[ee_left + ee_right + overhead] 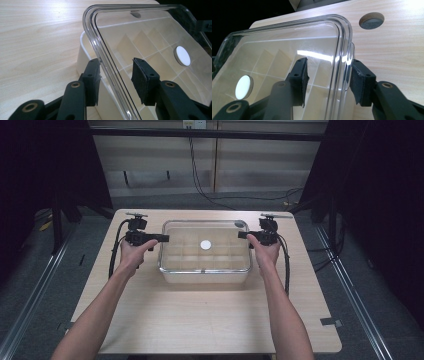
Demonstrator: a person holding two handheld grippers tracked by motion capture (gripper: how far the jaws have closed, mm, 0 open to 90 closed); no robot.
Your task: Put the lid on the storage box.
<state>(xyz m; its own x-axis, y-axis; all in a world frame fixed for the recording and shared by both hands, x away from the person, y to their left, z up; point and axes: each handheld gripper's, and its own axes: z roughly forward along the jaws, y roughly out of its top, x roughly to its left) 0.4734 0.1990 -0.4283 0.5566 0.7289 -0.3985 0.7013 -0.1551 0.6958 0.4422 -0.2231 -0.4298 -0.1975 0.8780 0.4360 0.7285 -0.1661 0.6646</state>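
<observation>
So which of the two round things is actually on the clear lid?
The white disc in the middle of the clear lid. The other, a dark round hole, is in the wooden table beside the box's corner.

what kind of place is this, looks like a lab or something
Probably a lab or recording booth set up for filming handling tasks: a bare wooden table ringed by dark curtains, loose cables on the grey floor, and a lidded compartment box on the table.
</observation>
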